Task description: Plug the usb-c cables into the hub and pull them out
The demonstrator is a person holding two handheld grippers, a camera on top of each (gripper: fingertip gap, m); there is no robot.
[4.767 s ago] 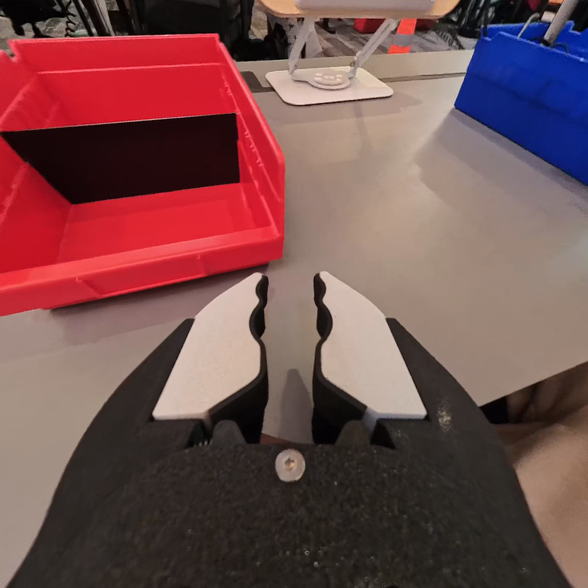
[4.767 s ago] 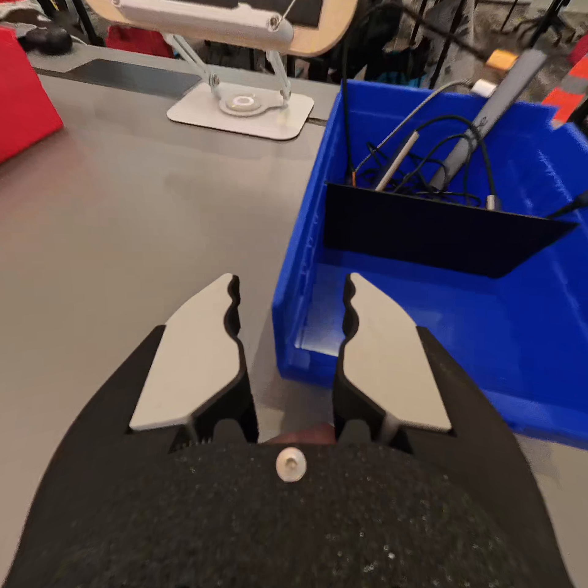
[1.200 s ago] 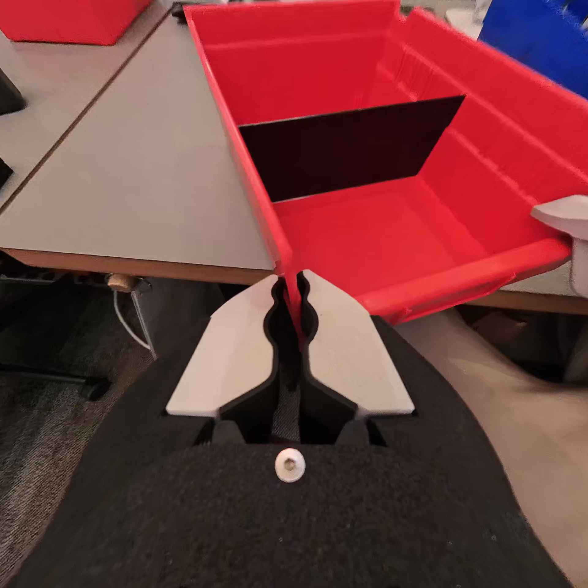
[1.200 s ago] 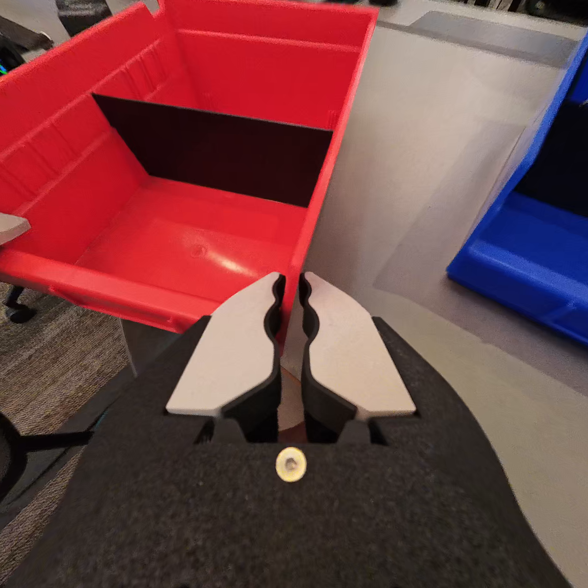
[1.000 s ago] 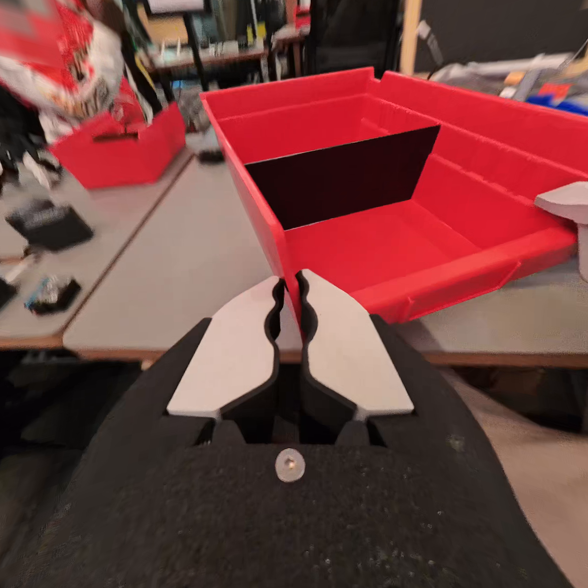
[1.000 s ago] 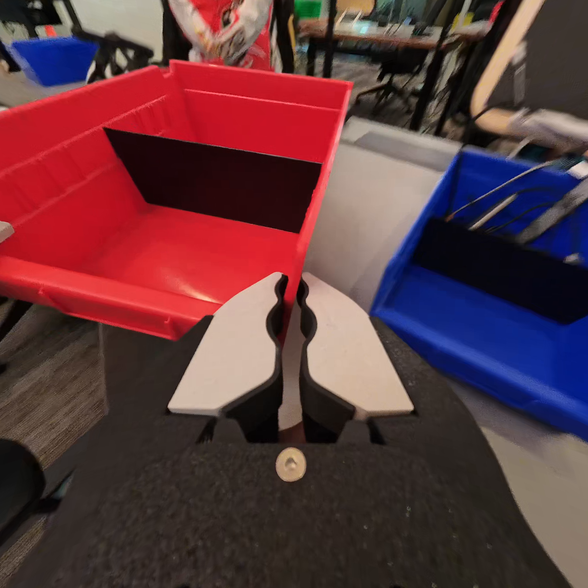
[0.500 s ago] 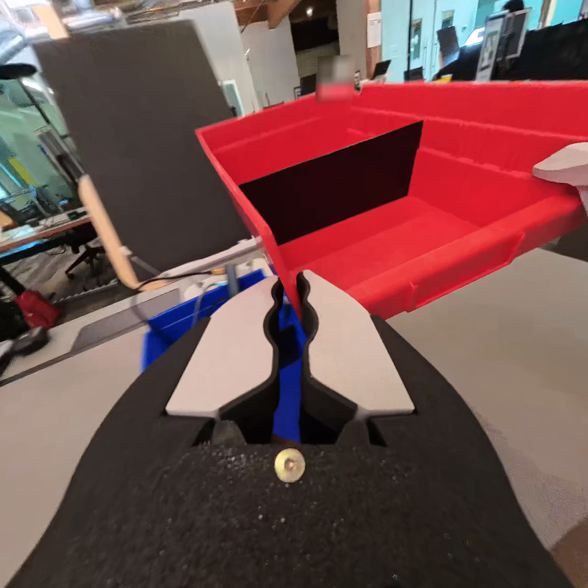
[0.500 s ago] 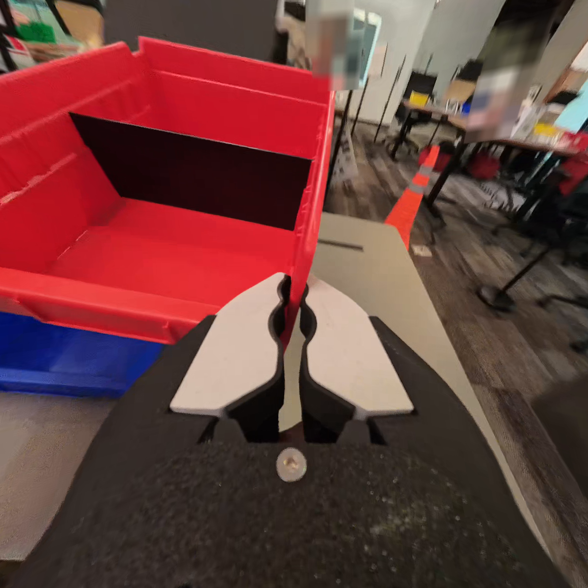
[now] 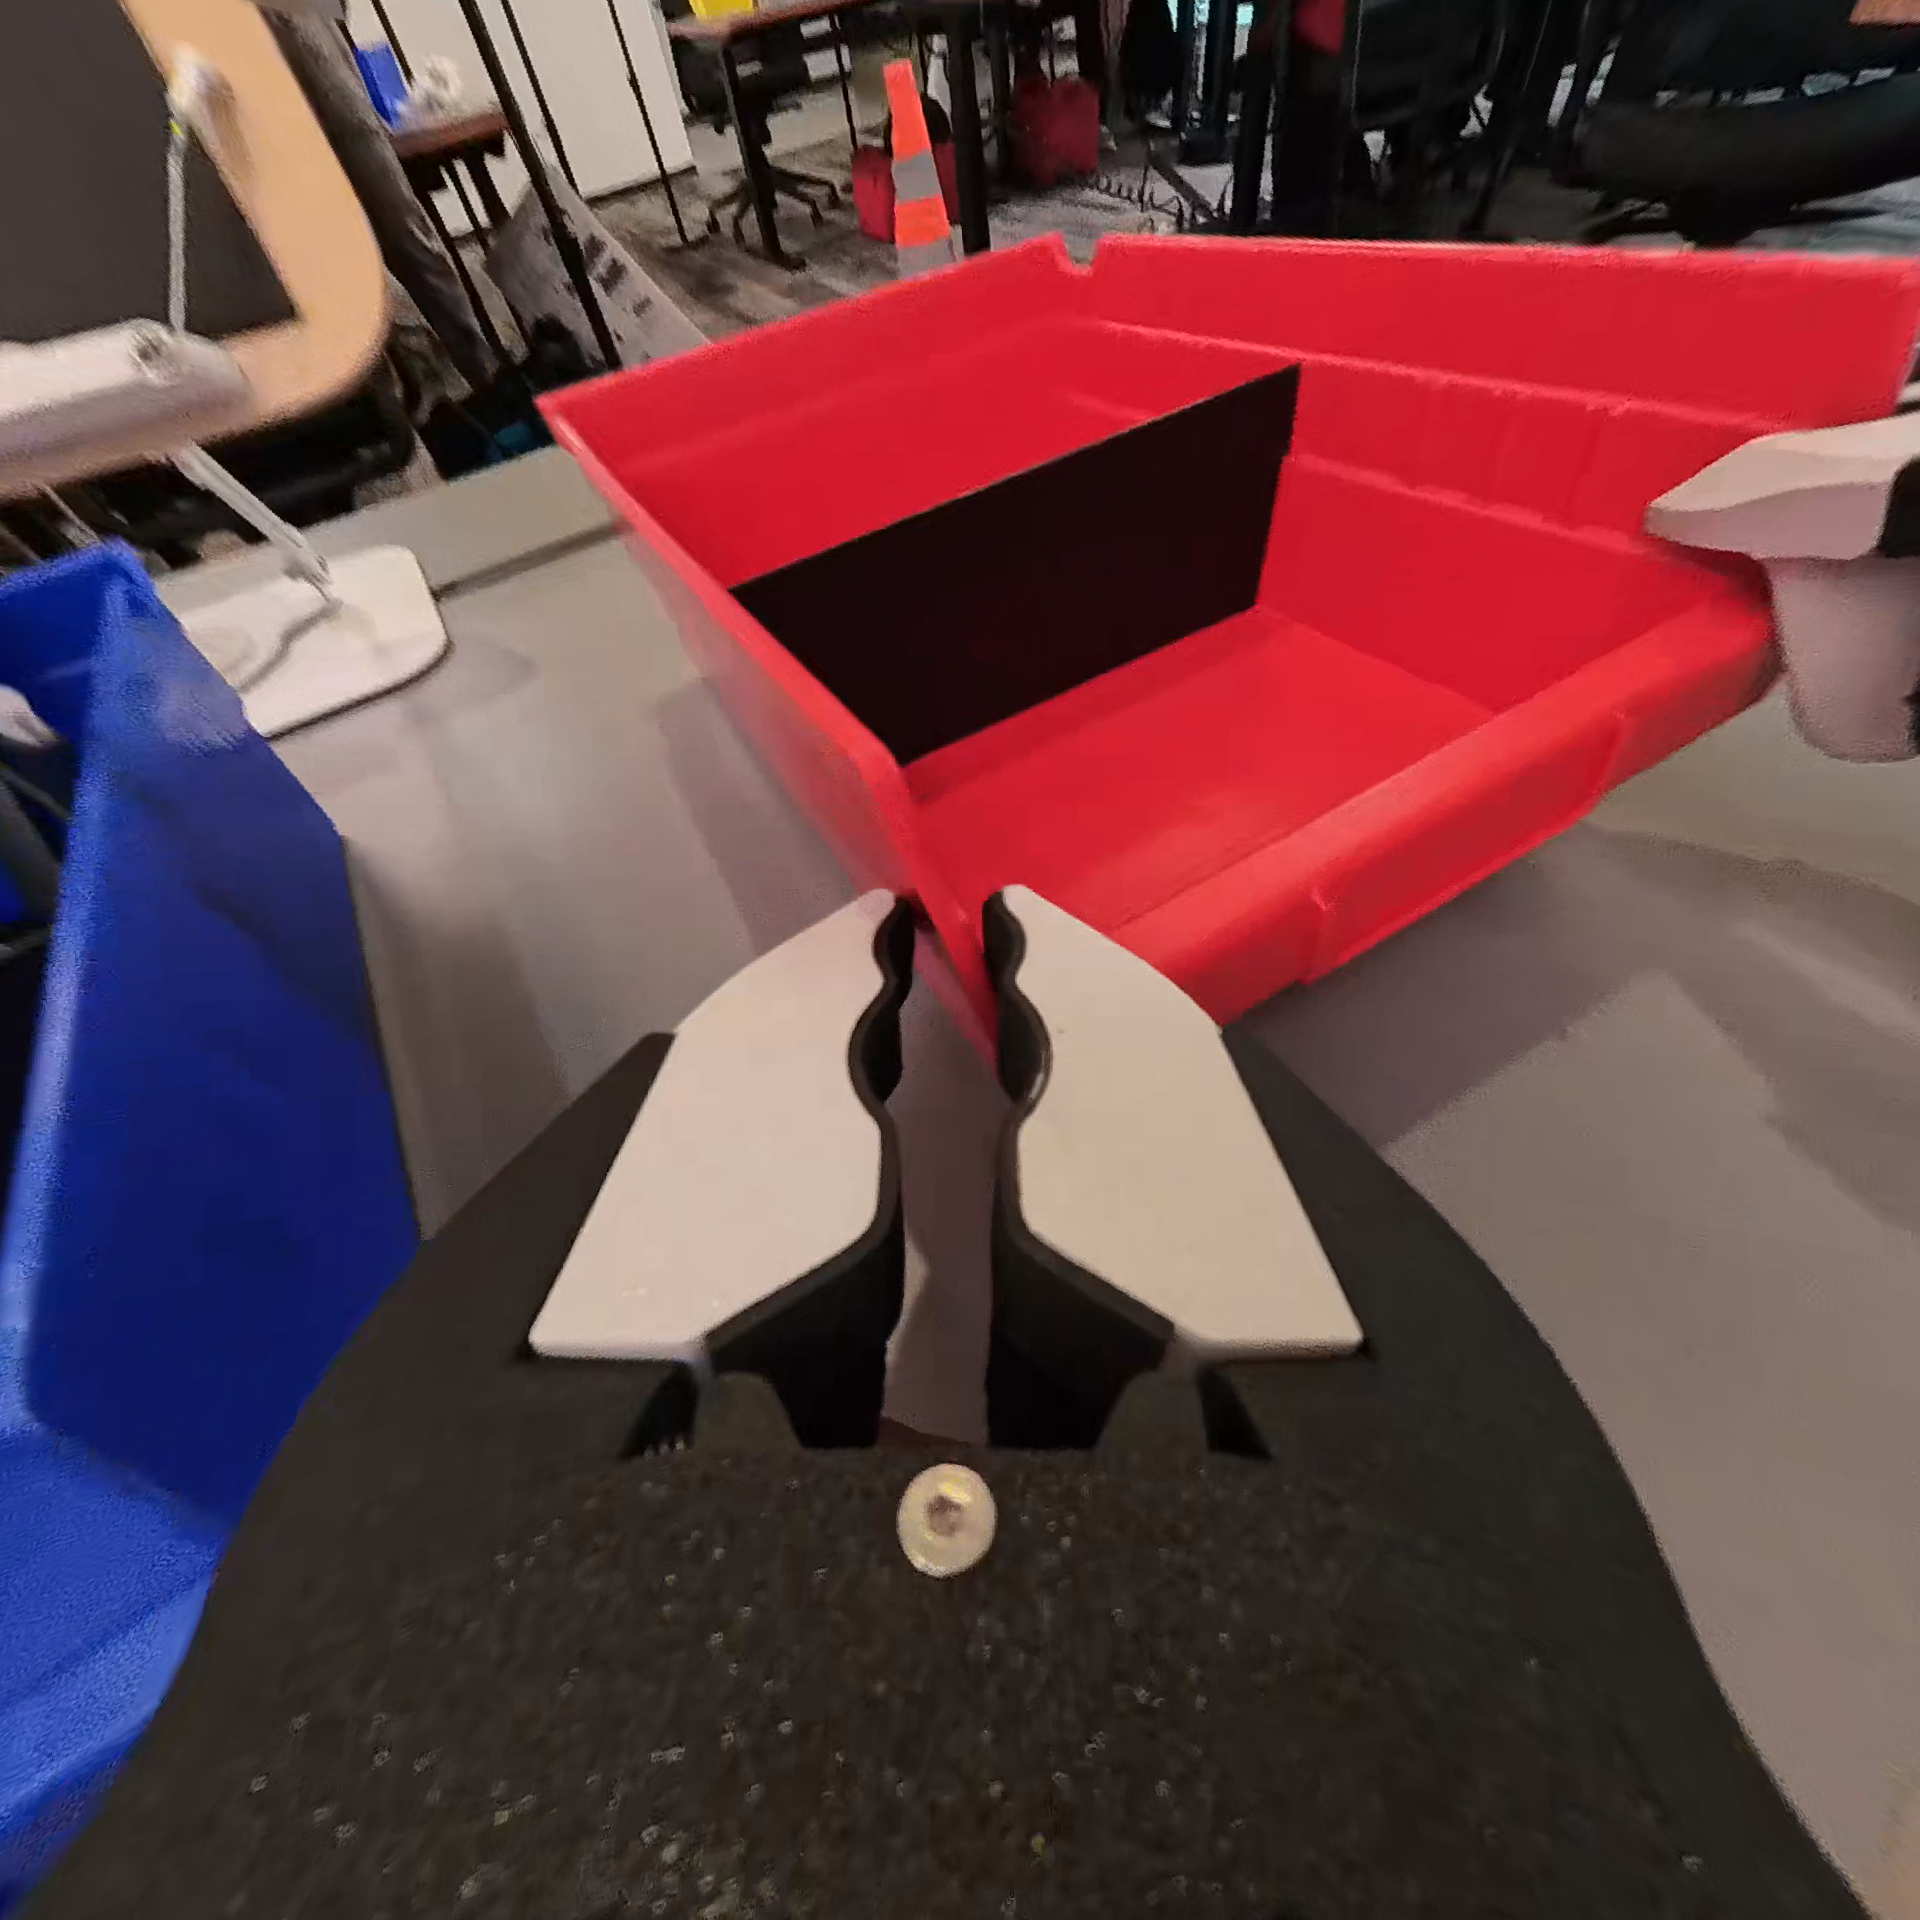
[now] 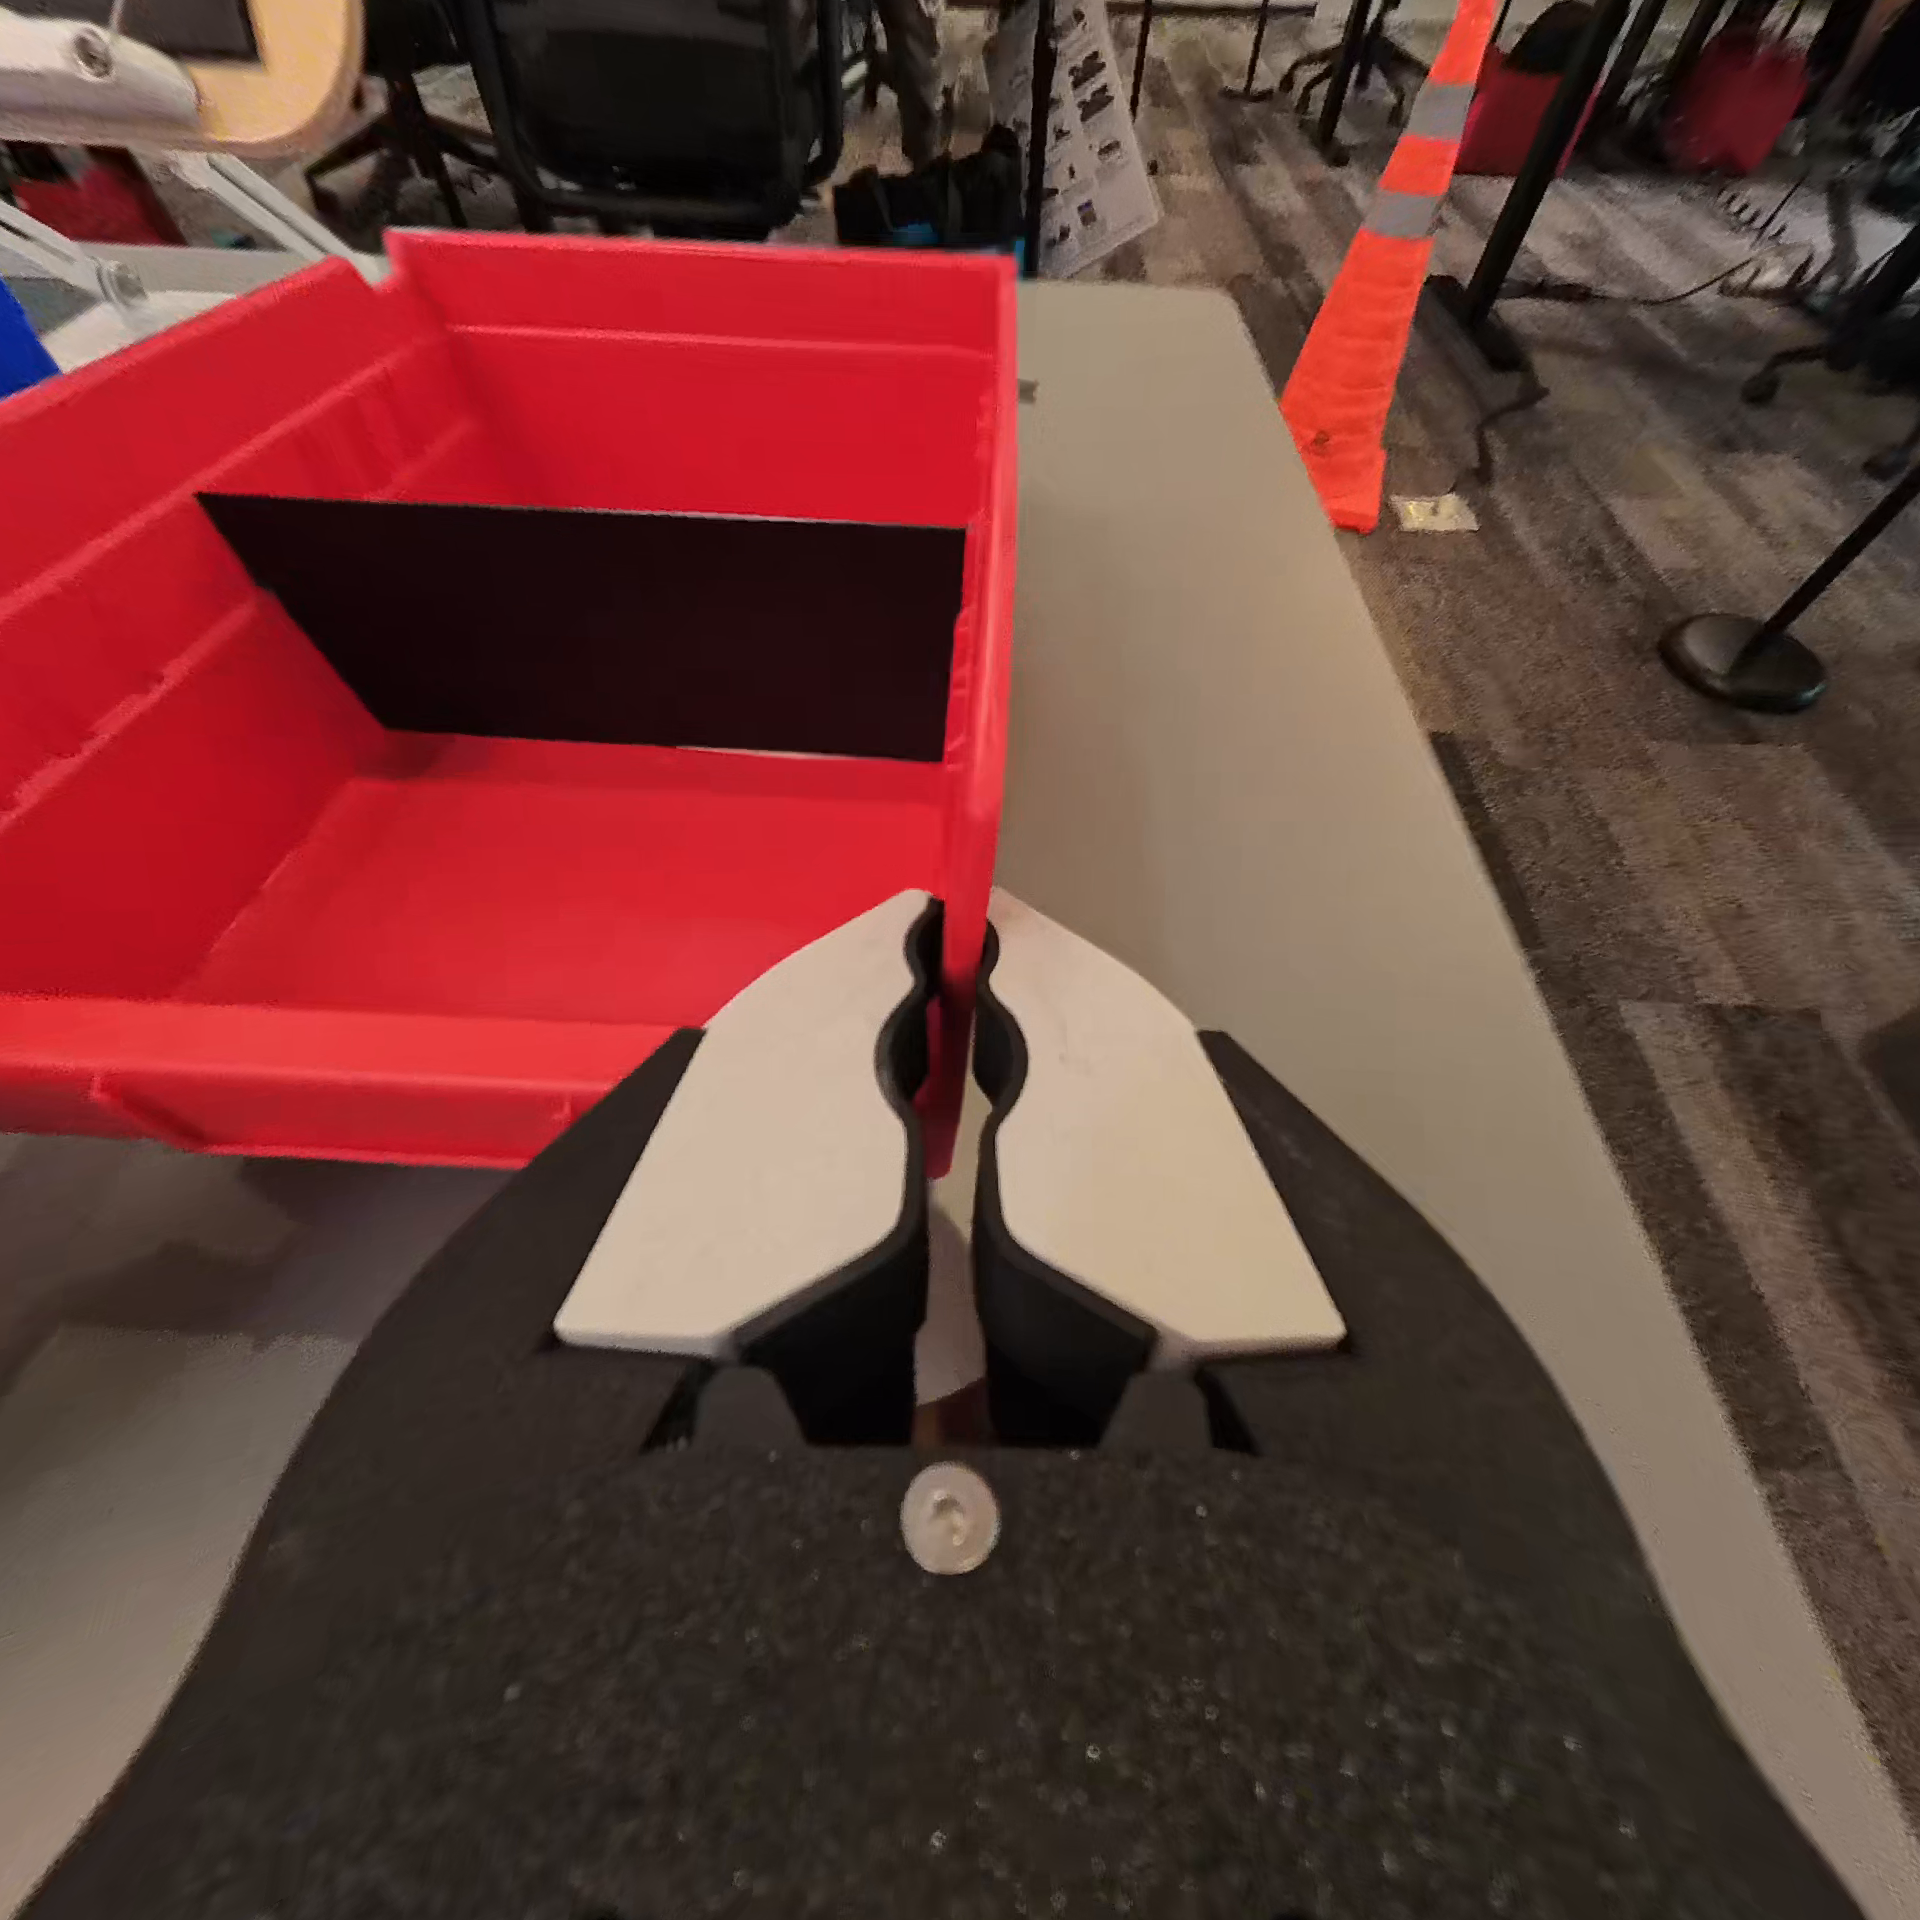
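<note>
Both grippers' fingers pinch front corners of the red plastic bin w/ black divider (image 9: 1195,665): left gripper (image 9: 943,925) on left wall, right gripper (image 10: 961,920) on right wall, over grey worktop (image 9: 1662,1091); usb-c cables/hub can't be made out.
</note>
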